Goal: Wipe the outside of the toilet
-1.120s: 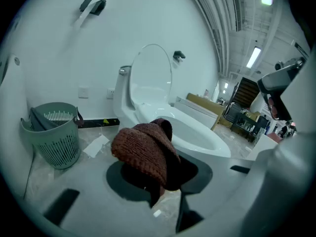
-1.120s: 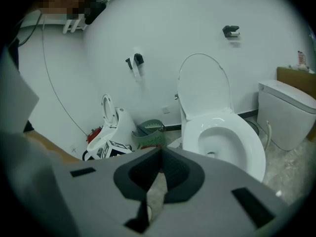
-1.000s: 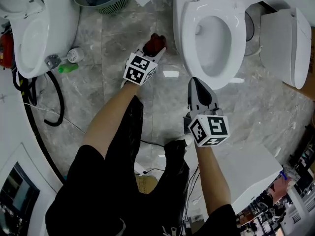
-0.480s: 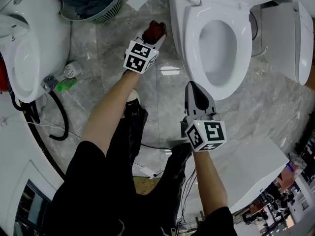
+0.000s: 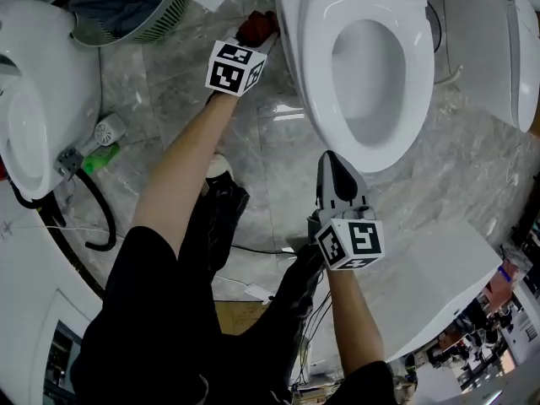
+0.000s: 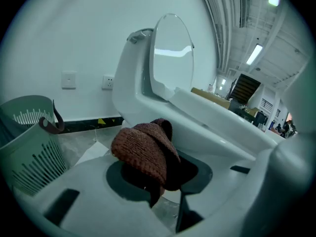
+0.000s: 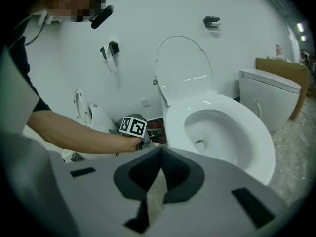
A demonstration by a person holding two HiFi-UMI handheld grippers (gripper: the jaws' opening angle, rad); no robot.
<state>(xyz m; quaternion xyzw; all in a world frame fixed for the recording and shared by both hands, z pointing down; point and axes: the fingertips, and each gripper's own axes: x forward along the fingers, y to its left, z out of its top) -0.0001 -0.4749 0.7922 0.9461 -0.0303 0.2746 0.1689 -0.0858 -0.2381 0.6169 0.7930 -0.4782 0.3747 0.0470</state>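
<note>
The white toilet (image 5: 371, 66) stands at the top of the head view, lid up (image 6: 173, 58), bowl open (image 7: 217, 127). My left gripper (image 5: 257, 34) is shut on a reddish-brown cloth (image 5: 256, 25), low beside the left outer wall of the bowl near its back. In the left gripper view the cloth (image 6: 143, 152) bulges between the jaws right next to the toilet's base (image 6: 207, 132). Whether it touches the wall I cannot tell. My right gripper (image 5: 336, 175) hangs shut and empty above the floor in front of the bowl (image 7: 161, 149).
A green basket (image 5: 135, 11) stands at the top left (image 6: 27, 137). A second white toilet (image 5: 34, 83), a black hose (image 5: 93, 218) and a green bottle (image 5: 97, 160) lie left. Another white fixture (image 5: 477, 49) is right of the toilet, a white box (image 5: 430, 294) lower right.
My left gripper has carried the cloth farther along the toilet's left side, toward its back. The right gripper has stayed in front of the bowl, still shut.
</note>
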